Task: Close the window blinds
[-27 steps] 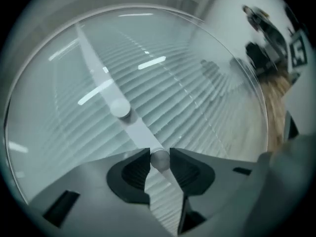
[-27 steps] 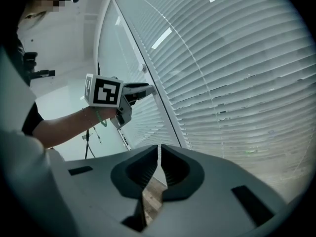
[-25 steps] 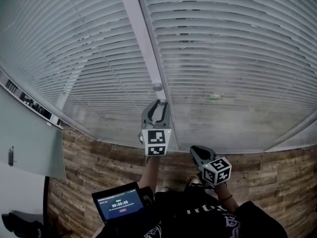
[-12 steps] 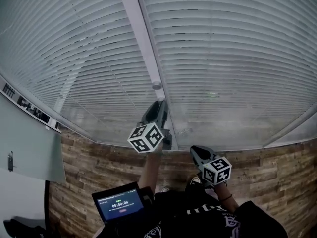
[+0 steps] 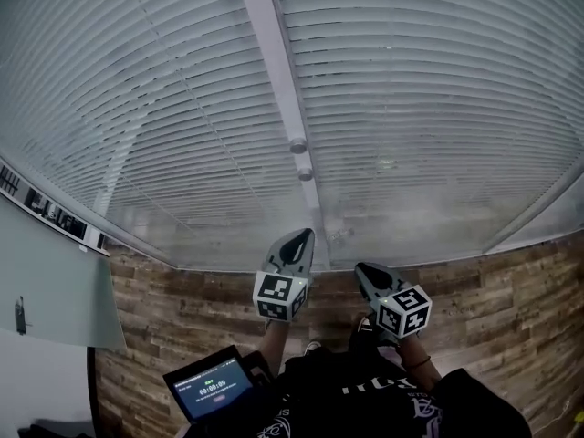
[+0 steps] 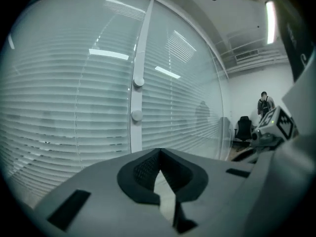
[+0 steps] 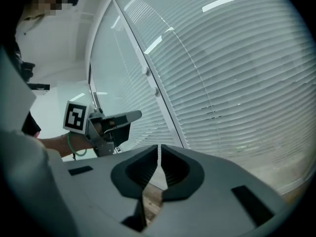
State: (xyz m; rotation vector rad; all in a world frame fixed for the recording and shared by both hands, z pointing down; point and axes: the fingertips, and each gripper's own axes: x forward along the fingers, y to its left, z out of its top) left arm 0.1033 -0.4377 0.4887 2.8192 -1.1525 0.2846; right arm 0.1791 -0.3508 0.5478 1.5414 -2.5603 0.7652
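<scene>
Closest to me, low on my left, a laptop (image 5: 214, 389) sits open with its screen lit. Just above it I hold both tools out over the wooden floor (image 5: 173, 308), side by side and a little apart, both pointing toward the window.

My left gripper (image 5: 300, 236) has its fingers pressed together: the two dark pads meet at the tips and nothing is between them. My right gripper (image 5: 364, 270) is the same, tips touching, pinching nothing, with only a sliver of floor showing through the gap lower down. From the right gripper view, the left one hangs in the air in front of the glass, clear of it, and a green band (image 7: 69, 145) circles my left wrist.

Beyond the tips, the blinds (image 5: 438, 108) hang over the window, filling almost everything ahead of me. They cover a pane on each side of a white post (image 5: 274, 53) and reach down to where the glass meets the floor. The slats run level, with thin cords crossing them top to bottom. Two small round knobs (image 5: 297, 144) sit one above the other on the post, well above my left tips. Neither gripper touches blinds, post or knobs.

Off to my far left a pale wall panel (image 5: 46, 281) stands by the window's edge.
</scene>
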